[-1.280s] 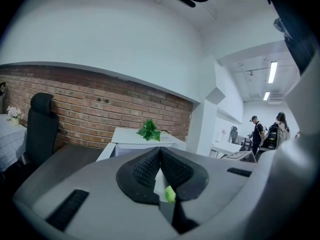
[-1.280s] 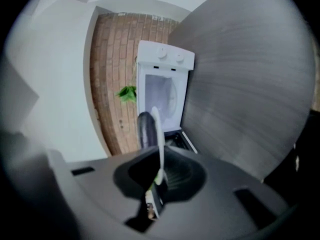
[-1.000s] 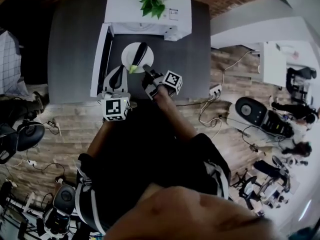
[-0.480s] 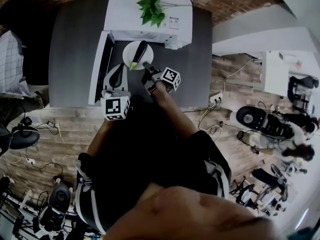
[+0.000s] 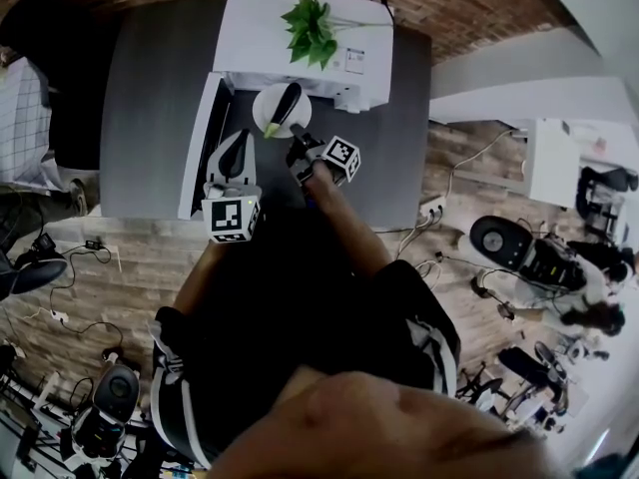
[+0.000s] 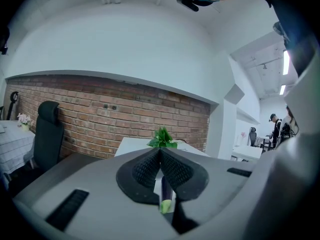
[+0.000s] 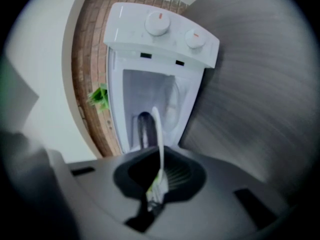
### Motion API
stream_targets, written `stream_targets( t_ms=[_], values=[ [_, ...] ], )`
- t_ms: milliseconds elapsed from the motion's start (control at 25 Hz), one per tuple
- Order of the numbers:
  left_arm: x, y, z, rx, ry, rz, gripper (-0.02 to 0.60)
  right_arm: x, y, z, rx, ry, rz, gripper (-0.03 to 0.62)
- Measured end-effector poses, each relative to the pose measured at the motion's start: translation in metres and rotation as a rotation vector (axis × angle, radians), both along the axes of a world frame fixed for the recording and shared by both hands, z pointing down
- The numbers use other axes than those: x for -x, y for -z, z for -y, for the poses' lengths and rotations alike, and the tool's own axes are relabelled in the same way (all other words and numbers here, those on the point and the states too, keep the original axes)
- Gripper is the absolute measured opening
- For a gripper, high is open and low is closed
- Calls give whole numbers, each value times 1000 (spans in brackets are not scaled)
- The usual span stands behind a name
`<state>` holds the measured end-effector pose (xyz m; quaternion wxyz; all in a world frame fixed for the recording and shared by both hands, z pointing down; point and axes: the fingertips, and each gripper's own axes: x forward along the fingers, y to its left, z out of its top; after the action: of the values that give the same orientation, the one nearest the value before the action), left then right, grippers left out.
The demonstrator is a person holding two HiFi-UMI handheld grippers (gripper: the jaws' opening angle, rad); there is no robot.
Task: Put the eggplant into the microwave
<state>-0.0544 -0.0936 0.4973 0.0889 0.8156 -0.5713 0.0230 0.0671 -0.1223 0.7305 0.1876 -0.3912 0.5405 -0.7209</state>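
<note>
A dark purple eggplant [image 5: 285, 102] with a green stem lies on a white plate [image 5: 268, 99] just in front of the white microwave [image 5: 300, 28], whose door [image 5: 199, 143] stands open to the left. My right gripper [image 5: 298, 146] is shut on the plate's near rim. In the right gripper view the plate [image 7: 160, 134] is seen edge-on, the eggplant [image 7: 143, 129] beside it and the microwave's lit cavity [image 7: 150, 91] behind. My left gripper [image 5: 235, 156] hovers by the door, jaws shut with nothing in them [image 6: 160, 151]. The eggplant [image 6: 166, 191] shows below its pads.
A green plant [image 5: 315, 26] stands on top of the microwave, which has two knobs [image 7: 158, 23]. The microwave sits on a dark grey table [image 5: 150, 88] against a brick wall [image 6: 100, 114]. A dark office chair [image 6: 47, 129] stands at the left.
The plate with the eggplant has moved closer to the microwave's opening, carried by my right gripper. My left gripper has shifted forward a little along the open door.
</note>
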Motion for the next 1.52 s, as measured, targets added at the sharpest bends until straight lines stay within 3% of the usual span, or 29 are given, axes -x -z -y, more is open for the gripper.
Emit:
stream_targets(
  t_ms=[1160,1520],
  values=[
    [-7,-23,41,49,-39,-21,35,-4,-82,84,29,-109,-7,38],
    [-4,-25,46,69,-27,-32,35,3,-80,100,34,-135,-6,38]
  ],
)
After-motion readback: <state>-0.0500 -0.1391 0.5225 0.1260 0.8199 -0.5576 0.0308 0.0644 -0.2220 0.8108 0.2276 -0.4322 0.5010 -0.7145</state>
